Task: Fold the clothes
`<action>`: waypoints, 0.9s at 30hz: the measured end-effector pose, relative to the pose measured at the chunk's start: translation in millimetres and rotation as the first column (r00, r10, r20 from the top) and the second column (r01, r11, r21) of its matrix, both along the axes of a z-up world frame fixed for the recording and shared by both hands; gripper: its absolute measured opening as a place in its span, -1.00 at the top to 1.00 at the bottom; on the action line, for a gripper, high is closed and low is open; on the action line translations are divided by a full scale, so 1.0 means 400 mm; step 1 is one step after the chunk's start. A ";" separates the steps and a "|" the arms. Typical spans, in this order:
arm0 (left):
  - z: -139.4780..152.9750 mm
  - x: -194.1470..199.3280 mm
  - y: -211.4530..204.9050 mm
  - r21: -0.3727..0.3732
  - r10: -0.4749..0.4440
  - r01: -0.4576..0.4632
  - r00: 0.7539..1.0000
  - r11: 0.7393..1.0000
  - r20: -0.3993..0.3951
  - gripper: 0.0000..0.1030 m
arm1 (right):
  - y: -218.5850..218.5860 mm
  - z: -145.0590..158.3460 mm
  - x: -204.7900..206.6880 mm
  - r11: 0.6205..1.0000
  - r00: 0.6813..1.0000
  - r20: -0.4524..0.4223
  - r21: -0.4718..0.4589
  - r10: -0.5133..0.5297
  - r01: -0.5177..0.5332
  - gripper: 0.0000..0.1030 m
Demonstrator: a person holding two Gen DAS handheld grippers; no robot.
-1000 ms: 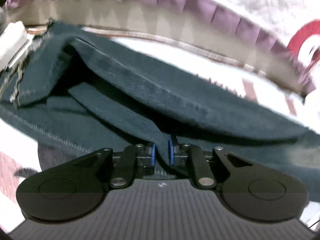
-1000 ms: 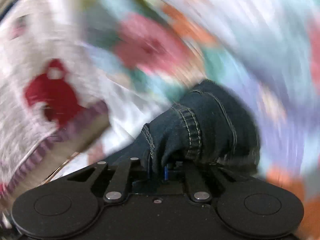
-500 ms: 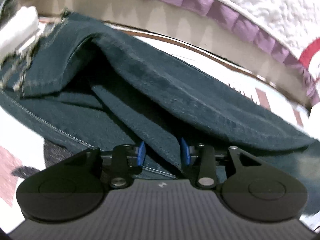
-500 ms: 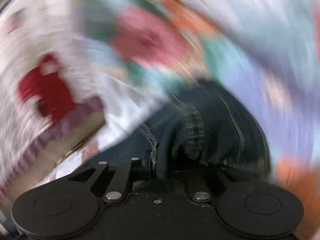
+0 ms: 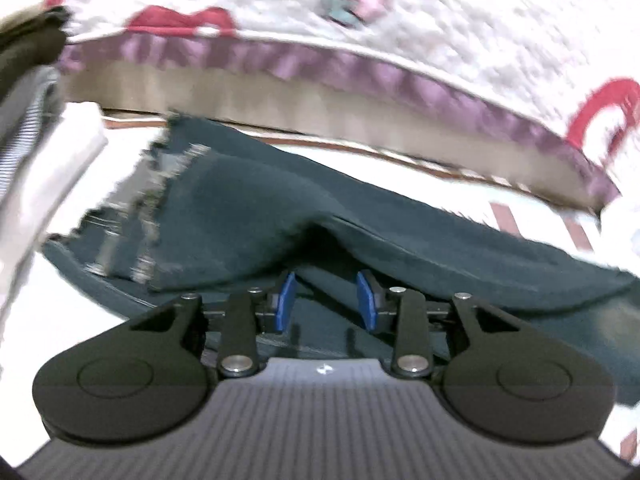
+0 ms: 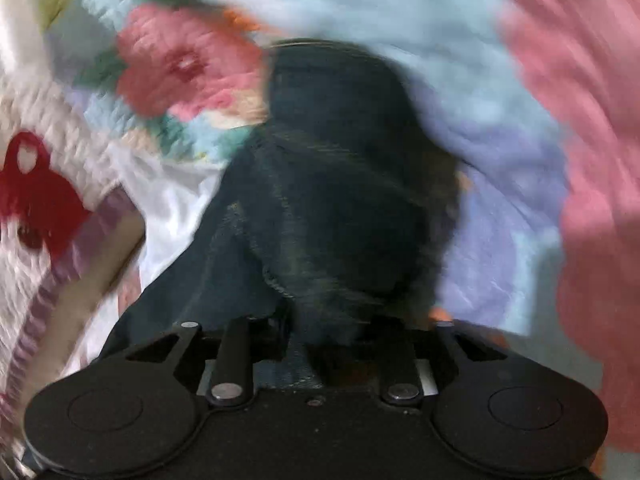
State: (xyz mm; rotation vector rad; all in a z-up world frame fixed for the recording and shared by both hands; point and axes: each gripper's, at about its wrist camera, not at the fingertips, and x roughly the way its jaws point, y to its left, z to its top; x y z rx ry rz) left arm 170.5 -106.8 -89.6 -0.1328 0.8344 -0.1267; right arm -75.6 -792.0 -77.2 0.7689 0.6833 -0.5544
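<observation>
Nearby, quilt (image 5: 420,32) beyond jeans (image 5: 248,216), tongs clear.

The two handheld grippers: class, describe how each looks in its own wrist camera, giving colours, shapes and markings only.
The left gripper has black linkage arms with silver rivets, two round black discs at its base, bright blue finger pads and a grey ribbed body bearing a small white mark. The right gripper shares the black arms, rivets and discs, but its body is plain black; dark denim hides its pads.
</observation>
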 end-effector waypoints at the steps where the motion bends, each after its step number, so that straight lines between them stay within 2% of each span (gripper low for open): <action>1: -0.006 0.007 0.024 0.007 0.023 -0.023 1.000 1.000 -0.001 0.31 | 0.019 0.016 0.011 0.998 0.999 -0.026 -0.066 0.020 -0.021 0.28; 4: -0.044 0.017 0.088 0.027 0.065 -0.065 0.997 0.998 -0.028 0.30 | 0.083 0.030 0.030 0.977 0.989 -0.150 -0.207 0.008 -0.040 0.19; 5: -0.057 0.020 0.106 0.032 0.071 -0.070 0.997 0.997 -0.038 0.30 | 0.108 0.035 0.035 0.964 0.981 -0.195 -0.262 -0.008 -0.044 0.12; 7: -0.078 0.028 0.132 0.051 0.068 -0.065 0.996 0.997 -0.054 0.30 | 0.176 0.055 0.048 0.917 0.962 -0.271 -0.391 -0.032 -0.080 0.12; 10: -0.099 0.021 0.161 0.049 0.054 -0.051 0.996 0.997 -0.064 0.25 | 0.265 0.083 0.042 0.847 0.957 -0.286 -0.520 -0.050 -0.111 0.09; 13: -0.104 0.028 0.203 -0.084 0.076 -0.082 0.995 0.993 -0.068 0.19 | 0.366 0.089 0.044 0.807 0.968 -0.247 -0.578 -0.034 -0.119 0.02; 14: -0.105 0.033 0.209 -0.101 0.077 -0.082 0.995 0.991 -0.060 0.18 | 0.408 0.090 0.056 0.798 0.975 -0.223 -0.585 0.012 -0.144 0.03; 15: -0.105 0.038 0.206 -0.090 0.073 -0.077 0.996 0.993 -0.046 0.16 | 0.451 0.090 0.069 0.788 0.978 -0.200 -0.593 0.059 -0.168 0.05; 17: -0.107 0.047 0.186 -0.016 0.051 -0.051 0.999 0.999 -0.015 0.14 | 0.539 0.089 0.094 0.760 0.973 -0.163 -0.608 0.163 -0.229 0.05; 18: -0.112 0.052 0.169 0.037 0.022 -0.022 1.000 0.999 0.002 0.13 | 0.591 0.080 0.110 0.735 0.953 -0.165 -0.608 0.252 -0.300 0.05; 19: -0.116 0.055 0.153 0.070 -0.008 0.007 1.000 0.998 0.013 0.12 | 0.640 0.070 0.130 0.703 0.918 -0.165 -0.598 0.361 -0.384 0.05; 22: -0.123 0.064 0.112 0.123 -0.094 0.089 0.995 0.988 0.039 0.08 | 0.758 0.047 0.185 0.590 0.787 -0.168 -0.575 0.593 -0.567 0.03; 24: -0.122 0.072 0.092 0.141 -0.117 0.107 0.991 0.984 0.060 -0.03 | 0.812 0.036 0.220 0.533 0.720 -0.172 -0.563 0.672 -0.632 0.01; 26: -0.121 0.087 0.074 0.183 -0.116 0.103 0.991 0.978 0.063 -0.07 | 0.839 0.023 0.250 0.510 0.686 -0.176 -0.546 0.706 -0.665 0.01; 27: -0.121 0.095 0.065 0.205 -0.116 0.101 0.991 0.974 0.064 -0.09 | 0.844 0.017 0.263 0.508 0.679 -0.176 -0.537 0.713 -0.673 0.01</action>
